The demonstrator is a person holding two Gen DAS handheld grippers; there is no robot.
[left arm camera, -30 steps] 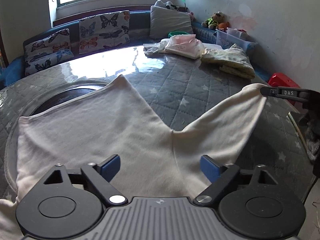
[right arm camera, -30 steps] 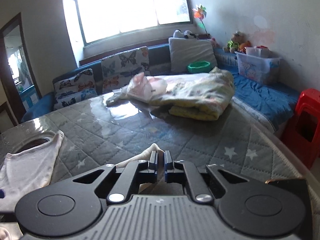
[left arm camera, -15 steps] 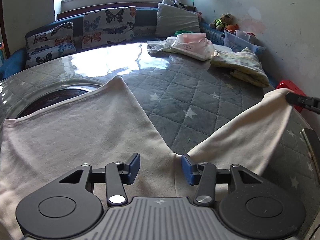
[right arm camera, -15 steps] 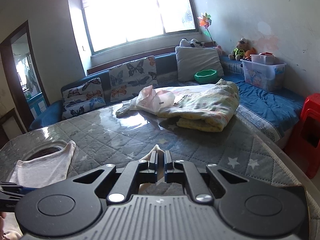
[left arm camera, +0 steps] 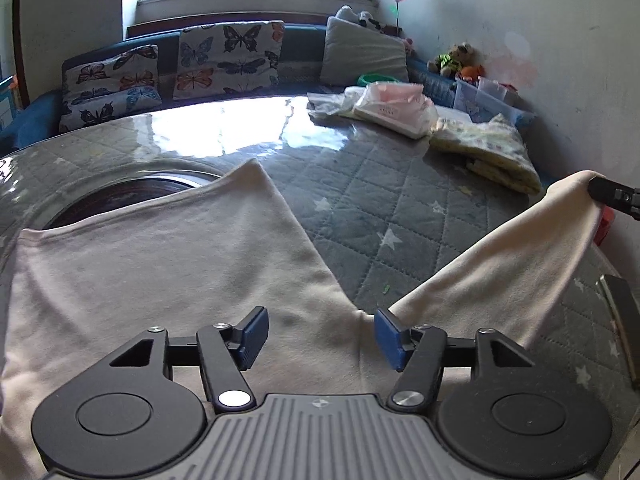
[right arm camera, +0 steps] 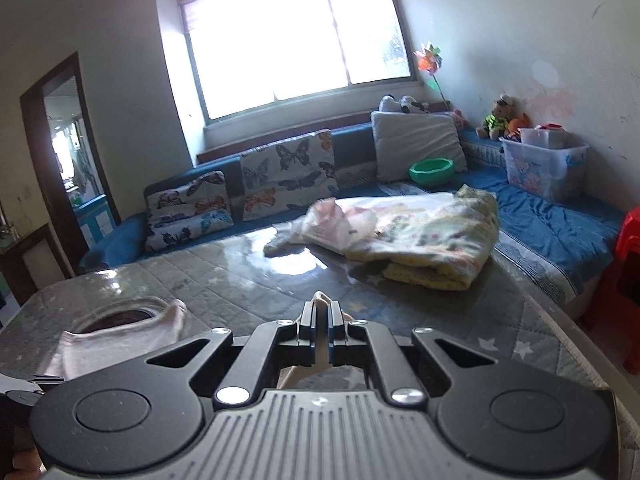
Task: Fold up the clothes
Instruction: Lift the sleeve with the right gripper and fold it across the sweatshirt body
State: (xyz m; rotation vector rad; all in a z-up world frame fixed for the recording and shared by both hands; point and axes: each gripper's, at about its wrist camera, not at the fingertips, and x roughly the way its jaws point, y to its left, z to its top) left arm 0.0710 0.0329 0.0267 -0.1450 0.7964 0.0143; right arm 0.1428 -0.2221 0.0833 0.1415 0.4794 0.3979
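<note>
A cream garment (left arm camera: pixel 168 264) lies spread on the quilted tabletop (left arm camera: pixel 360 200). The left claw (left arm camera: pixel 320 334) hovers over it, parted wide. The right claw (right arm camera: pixel 321 314) pinches one lifted corner. A folded floral blanket (right arm camera: pixel 436 236) and bagged clothes (right arm camera: pixel 340 226) sit at the far edge.

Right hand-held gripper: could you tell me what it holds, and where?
The right hand-held gripper pinches the cream garment at its lifted end.

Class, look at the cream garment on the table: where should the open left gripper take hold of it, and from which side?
Grip the cream garment at the crotch where its two panels meet, coming in low from the near edge. The left gripper already straddles that point, open, while the right gripper pinches the far tip, lifting that panel.
</note>
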